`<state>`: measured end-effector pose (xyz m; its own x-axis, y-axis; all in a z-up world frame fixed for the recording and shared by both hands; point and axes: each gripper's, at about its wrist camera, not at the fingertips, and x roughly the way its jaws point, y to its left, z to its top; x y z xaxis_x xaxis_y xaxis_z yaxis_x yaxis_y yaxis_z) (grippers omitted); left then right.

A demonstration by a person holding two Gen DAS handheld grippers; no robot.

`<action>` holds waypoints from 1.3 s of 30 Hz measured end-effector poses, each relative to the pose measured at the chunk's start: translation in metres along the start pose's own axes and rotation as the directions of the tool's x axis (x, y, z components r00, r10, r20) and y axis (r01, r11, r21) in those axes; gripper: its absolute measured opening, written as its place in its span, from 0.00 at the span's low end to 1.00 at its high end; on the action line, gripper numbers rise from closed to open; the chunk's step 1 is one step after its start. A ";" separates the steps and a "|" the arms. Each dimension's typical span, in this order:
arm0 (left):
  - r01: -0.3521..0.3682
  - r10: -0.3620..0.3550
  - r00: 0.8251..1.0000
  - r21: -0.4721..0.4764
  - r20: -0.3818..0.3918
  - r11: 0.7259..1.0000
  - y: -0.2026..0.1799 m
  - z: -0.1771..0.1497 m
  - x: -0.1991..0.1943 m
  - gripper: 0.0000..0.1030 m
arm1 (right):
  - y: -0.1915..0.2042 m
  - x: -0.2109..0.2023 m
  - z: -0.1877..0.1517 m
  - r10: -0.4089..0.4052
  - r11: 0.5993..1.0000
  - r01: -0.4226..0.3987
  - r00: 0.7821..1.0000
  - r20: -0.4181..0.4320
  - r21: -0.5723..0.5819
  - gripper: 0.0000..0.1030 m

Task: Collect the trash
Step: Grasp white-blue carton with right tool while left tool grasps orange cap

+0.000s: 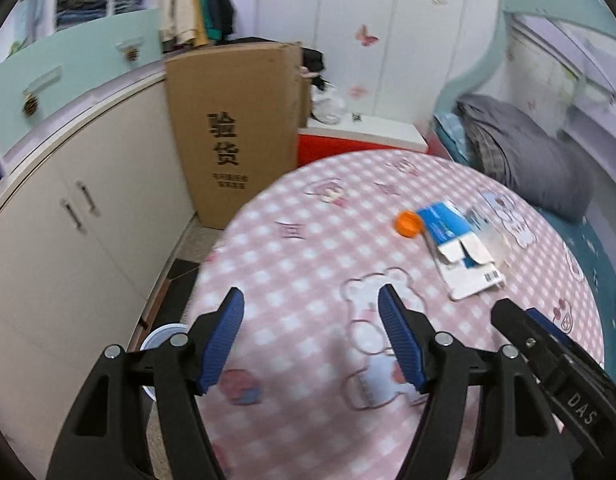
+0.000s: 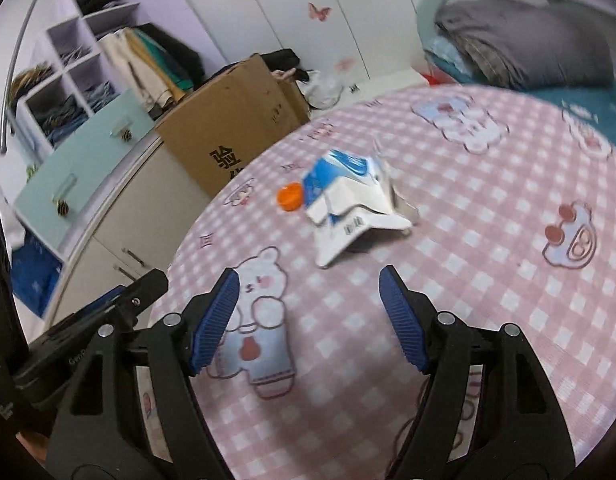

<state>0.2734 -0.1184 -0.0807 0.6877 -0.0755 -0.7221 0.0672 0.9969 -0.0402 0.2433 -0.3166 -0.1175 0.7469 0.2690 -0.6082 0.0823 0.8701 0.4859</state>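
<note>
While both tongs are hanging over the pink checked tablecloth [image 2: 488, 240], the trash is lying ahead of them near the middle of the round table: a flattened blue-and-white carton [image 2: 348, 204] and, touching its blue end, an orange bottle cap [image 2: 290, 197].

The left gripper [image 1: 312, 344] is standing wide with nothing between its blue pads, and the right gripper [image 2: 308, 316] is standing wide and empty too, pointing more directly at the carton.

The carton is looking light, thin and crumpled, with flaps lifting off the cloth; it will probably give under pressure rather than resist. A raised white flap or folded edge seems the best place to pinch, since the flat panels are lying too close to the cloth. The cap is looking small, hard and smooth, so it may skid or pop out; gripping across its rim seems safest.

As for containers, a white round tub [image 1: 163, 334] is showing on the floor beside the table, its contents hidden. A tall cardboard box [image 1: 235, 132] is standing against the cream cabinet [image 1: 87, 216]; its inside cannot be seen either.
</note>
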 end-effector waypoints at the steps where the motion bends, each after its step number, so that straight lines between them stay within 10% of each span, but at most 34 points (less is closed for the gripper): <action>1: 0.001 -0.001 1.000 0.008 -0.003 1.000 -0.004 0.000 0.002 0.66 | -0.004 0.003 0.000 0.010 1.000 -0.010 1.000 -0.006 0.014 0.70; 13: 0.019 -0.015 0.997 0.049 -0.075 0.999 -0.032 0.025 0.058 0.67 | -0.035 0.053 0.039 0.087 0.981 -0.088 0.996 0.014 0.171 0.70; 17: 0.039 -0.033 0.995 0.061 -0.096 0.997 -0.042 0.034 0.079 0.67 | -0.038 0.065 0.053 0.061 0.988 -0.062 0.998 0.008 0.142 0.21; 21: 0.067 -0.057 0.992 0.079 -0.115 0.995 -0.056 0.043 0.102 0.67 | -0.033 0.057 0.060 -0.007 0.998 0.003 0.998 0.067 0.063 0.10; 34: 0.087 -0.069 0.992 0.174 -0.105 0.981 -0.091 0.057 0.138 0.67 | -0.037 0.052 0.061 -0.051 0.998 0.048 0.994 0.096 0.039 0.10; 39: 0.071 -0.053 0.995 0.220 -0.088 0.973 -0.098 0.059 0.137 0.28 | -0.030 0.051 0.059 -0.057 0.998 0.056 0.994 0.093 0.013 0.09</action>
<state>0.4037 -0.2278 -0.1350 0.6167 -0.1260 -0.7770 0.2731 0.9600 0.0611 0.3177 -0.3529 -0.1258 0.7991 0.1794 -0.5738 0.1326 0.8783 0.4593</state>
